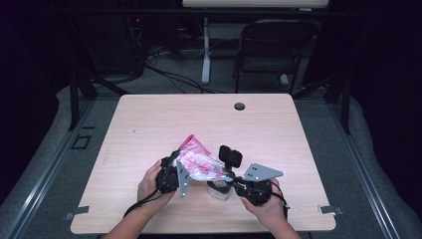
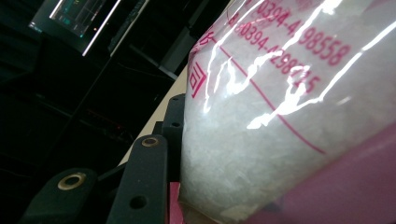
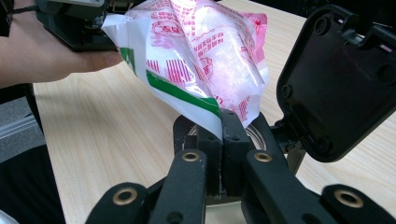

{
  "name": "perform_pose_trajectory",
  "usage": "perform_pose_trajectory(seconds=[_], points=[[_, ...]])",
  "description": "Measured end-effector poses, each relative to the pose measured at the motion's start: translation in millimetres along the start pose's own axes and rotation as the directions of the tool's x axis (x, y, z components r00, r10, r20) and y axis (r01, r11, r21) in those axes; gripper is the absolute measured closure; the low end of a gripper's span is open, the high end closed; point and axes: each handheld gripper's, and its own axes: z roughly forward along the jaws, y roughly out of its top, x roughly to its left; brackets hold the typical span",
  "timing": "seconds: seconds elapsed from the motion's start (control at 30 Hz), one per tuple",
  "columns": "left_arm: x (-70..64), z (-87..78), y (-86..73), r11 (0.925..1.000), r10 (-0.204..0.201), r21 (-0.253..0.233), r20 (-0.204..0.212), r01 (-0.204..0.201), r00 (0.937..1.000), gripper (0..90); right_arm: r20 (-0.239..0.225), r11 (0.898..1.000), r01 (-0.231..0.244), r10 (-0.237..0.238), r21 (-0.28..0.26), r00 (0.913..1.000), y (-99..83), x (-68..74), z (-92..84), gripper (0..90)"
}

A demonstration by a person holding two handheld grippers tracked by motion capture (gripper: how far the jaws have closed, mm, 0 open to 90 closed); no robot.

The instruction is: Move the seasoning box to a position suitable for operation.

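Observation:
A plastic bag (image 1: 199,162) of white granules, printed in pink with a green stripe, hangs above the near middle of the wooden table (image 1: 149,124). My left gripper (image 1: 179,160) is shut on its fat body; in the left gripper view the bag (image 2: 280,116) presses against one black finger (image 2: 144,182). My right gripper (image 1: 230,178) is shut on the bag's lower corner, its jaws (image 3: 229,121) pinched together on the film. Directly below the corner stands a clear jar (image 1: 219,191) with a rim (image 3: 257,135) and an upright black hinged lid (image 3: 336,79).
The person's left hand (image 3: 42,56) holds the left gripper (image 3: 74,23) beside the bag (image 3: 210,51). A cable hole (image 1: 239,106) sits near the table's far edge. Behind the table stand a black chair (image 1: 271,47) and a white desk leg (image 1: 205,50).

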Motion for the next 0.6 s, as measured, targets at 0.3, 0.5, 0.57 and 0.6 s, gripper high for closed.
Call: perform_pose_trajectory(seconds=[0.3,0.5,0.57,0.6], points=[[1.5,-1.2,3.2,0.9987,0.048,-0.017,-0.042,-0.049,0.998,67.5,-0.001,1.0,0.001,-0.001,0.003,1.0,-0.7,-1.2,1.7,88.8],[0.8,-0.1,3.4,0.9977,0.061,-0.028,-0.053,-0.062,0.9967,67.5,-0.002,1.0,0.0,0.0,0.009,1.0,-1.4,-1.8,1.8,88.8],[0.8,-0.2,3.5,0.9973,0.065,-0.032,-0.058,-0.067,0.9962,67.5,-0.003,1.0,-0.002,0.002,0.008,1.0,-1.5,-1.6,2.0,88.9],[0.7,-0.3,3.5,0.9971,0.067,-0.033,-0.06,-0.069,0.996,67.5,-0.003,1.0,0.0,0.0,0.007,1.0,-1.6,-1.6,2.0,88.8]])
